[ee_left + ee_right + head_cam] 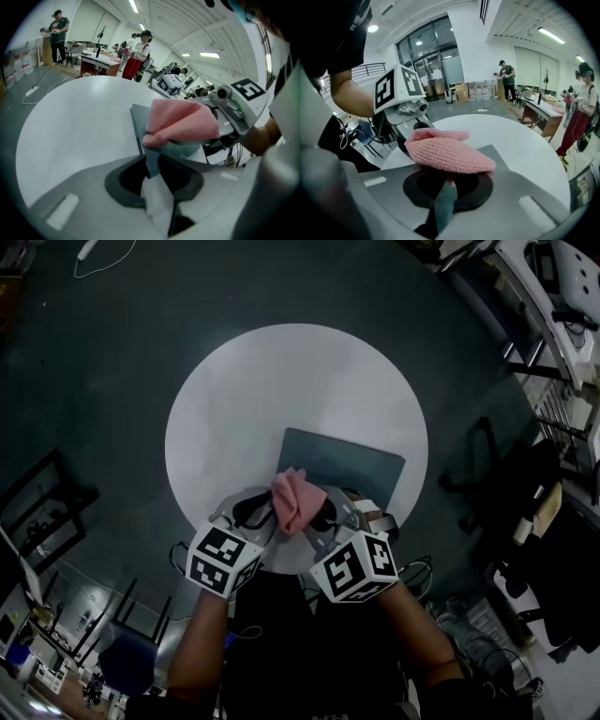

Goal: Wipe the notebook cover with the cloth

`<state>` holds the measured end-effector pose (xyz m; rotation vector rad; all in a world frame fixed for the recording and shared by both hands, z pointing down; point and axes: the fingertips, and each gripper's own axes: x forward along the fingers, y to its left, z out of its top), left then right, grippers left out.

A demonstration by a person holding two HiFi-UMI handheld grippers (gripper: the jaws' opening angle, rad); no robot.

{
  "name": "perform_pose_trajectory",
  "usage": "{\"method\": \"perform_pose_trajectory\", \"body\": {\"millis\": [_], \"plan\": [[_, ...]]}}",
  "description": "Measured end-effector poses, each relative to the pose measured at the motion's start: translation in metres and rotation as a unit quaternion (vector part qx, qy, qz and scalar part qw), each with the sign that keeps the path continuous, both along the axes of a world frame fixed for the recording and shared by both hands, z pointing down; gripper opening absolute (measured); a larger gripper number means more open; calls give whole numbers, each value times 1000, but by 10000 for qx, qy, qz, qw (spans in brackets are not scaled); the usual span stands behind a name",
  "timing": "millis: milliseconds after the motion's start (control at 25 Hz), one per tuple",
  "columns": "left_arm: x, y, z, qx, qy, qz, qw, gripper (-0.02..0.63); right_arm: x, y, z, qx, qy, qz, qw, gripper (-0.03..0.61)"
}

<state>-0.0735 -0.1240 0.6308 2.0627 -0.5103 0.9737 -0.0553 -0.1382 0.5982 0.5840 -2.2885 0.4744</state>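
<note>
- Nearest me, the left gripper (261, 514) and the right gripper (328, 519) meet at the near edge of the round white table (234, 409). In the head view their fingertips are hidden under the pink knitted cloth (292, 501) bunched between them.
- The right gripper's jaws are closed together, with their tip buried in the underside of the cloth and pinching it.
- The left gripper's jaws stand close together and reach the cloth's left end. I cannot tell whether they press on it or only touch it.
- The cloth sits over the near-left corner of the dark grey-green rectangular notebook (352, 465) and hides that corner. The notebook lies flat on the near-right part of the table.
- Only the head view gives me the notebook's whole outline. Each gripper view shows just a sliver of it beside the cloth, plus the other gripper's marker cube.
- Farthest off, only the gripper views show the room, with a person (506, 75) standing well behind the table.
</note>
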Motion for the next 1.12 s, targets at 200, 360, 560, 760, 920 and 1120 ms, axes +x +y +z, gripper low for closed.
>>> {"method": "perform_pose_trajectory", "body": {"millis": [200,360,560,760,920,1120], "plan": [[-5,4,2,-40,54,20,10000,89,-27,1,15,-87,250,-331,9991,29],[-7,6,3,-87,82,-5,9999,91,-29,3,23,-158,402,-374,9984,29],[-7,5,3,-111,74,-29,9999,91,-11,11,23,-196,419,-340,9984,29],[-6,6,4,-150,-8,-18,9999,91,36,30,24,-287,577,-105,9979,29],[-2,7,4,-160,-98,-16,9998,91,88,50,25,-405,760,201,9961,29],[0,7,3,-142,-243,-17,9996,92,141,74,24,-544,927,567,9926,29]]}}
